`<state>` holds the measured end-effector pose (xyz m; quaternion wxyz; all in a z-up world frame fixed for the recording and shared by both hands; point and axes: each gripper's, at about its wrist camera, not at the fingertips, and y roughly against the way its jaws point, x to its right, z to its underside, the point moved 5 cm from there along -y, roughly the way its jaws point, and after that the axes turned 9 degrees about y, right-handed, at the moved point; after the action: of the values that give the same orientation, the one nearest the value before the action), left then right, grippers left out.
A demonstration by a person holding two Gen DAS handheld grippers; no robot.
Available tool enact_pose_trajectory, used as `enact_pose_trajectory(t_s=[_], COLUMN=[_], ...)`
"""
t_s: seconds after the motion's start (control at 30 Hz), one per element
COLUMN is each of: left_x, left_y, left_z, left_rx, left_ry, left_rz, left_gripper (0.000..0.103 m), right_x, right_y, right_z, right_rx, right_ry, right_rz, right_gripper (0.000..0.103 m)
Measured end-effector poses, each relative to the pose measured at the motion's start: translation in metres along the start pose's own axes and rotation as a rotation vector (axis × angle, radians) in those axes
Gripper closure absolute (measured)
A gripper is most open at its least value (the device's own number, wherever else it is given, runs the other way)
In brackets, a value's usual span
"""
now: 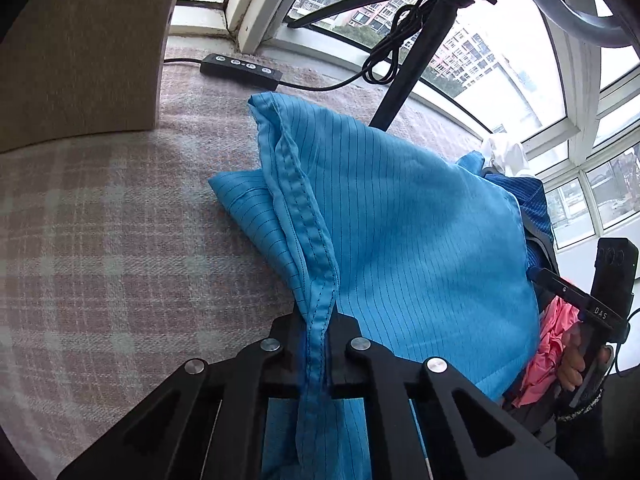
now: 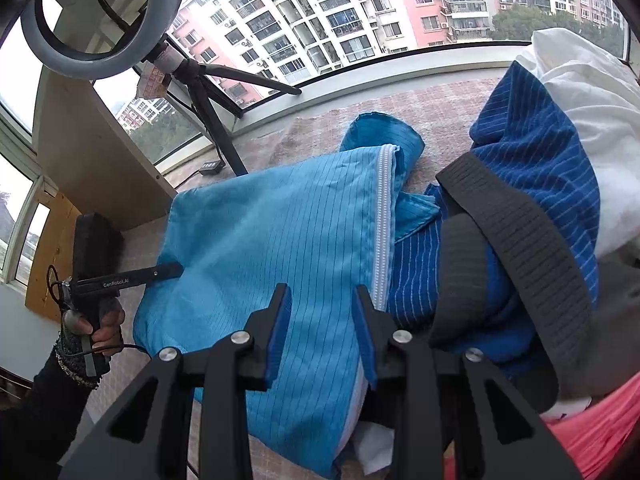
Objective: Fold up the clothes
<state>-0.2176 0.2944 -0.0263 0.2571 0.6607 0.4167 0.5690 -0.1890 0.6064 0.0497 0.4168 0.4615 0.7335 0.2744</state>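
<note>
Tools [image 1: 322,344] [image 2: 322,308]: two; light-blue garment [image 1: 420,220]: one.

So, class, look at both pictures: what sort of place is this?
Probably a bay-window nook in a high flat, set up for filming. Curved windows look onto apartment blocks, a ring light stands on a tripod, and clothes lie on a checked blanket.
</note>
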Motion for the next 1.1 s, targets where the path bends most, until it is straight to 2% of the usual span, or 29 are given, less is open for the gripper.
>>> enact_pose_trajectory(t_s=[0.1,0.23,0.3,0.4,0.53,0.63,0.73,0.83,0.97,1.1], left_x=[-0.007,-0.036,-0.049,-0.061,-0.08,-0.077,-0.072,-0.079,-0.084,-0.084], left_y=[0.016,0.031,0.038,0.049,0.055,0.051,0.046,0.048,0.049,0.048], left_z=[-0.001,-0.003,-0.002,0.004,0.011,0.01,0.009,0.01,0.011,0.013], left_rx=[0.02,0.039,0.042,0.042,0.012,0.018,0.025,0.024,0.018,0.014], left_ry=[0.021,0.066,0.095,0.073,0.052,0.044,0.018,0.029,0.046,0.036], left_rz=[0.019,-0.013,-0.021,-0.054,-0.097,-0.103,-0.126,-0.111,-0.099,-0.117], left_gripper=[0.099,0.099,0.099,0.099,0.099,0.098,0.098,0.098,0.098,0.098], right_x=[0.001,0.001,-0.003,-0.014,-0.04,-0.058,-0.065,-0.057,-0.044,-0.044], right_y=[0.008,0.015,0.014,0.005,-0.015,-0.04,-0.065,-0.085,-0.098,-0.105], right_z=[0.0,0.0,0.0,-0.002,-0.005,-0.009,-0.013,-0.015,-0.014,-0.013], right_rx=[0.015,0.016,0.011,0.005,-0.025,-0.072,-0.122,-0.171,-0.2,-0.208], right_ry=[-0.018,-0.023,-0.022,-0.026,0.033,0.097,0.156,0.176,0.13,0.139], right_rz=[-0.009,-0.03,-0.061,-0.128,-0.204,-0.18,-0.103,-0.018,-0.044,-0.057], right_gripper=[0.072,0.068,0.065,0.055,0.049,0.045,0.045,0.045,0.044,0.045])
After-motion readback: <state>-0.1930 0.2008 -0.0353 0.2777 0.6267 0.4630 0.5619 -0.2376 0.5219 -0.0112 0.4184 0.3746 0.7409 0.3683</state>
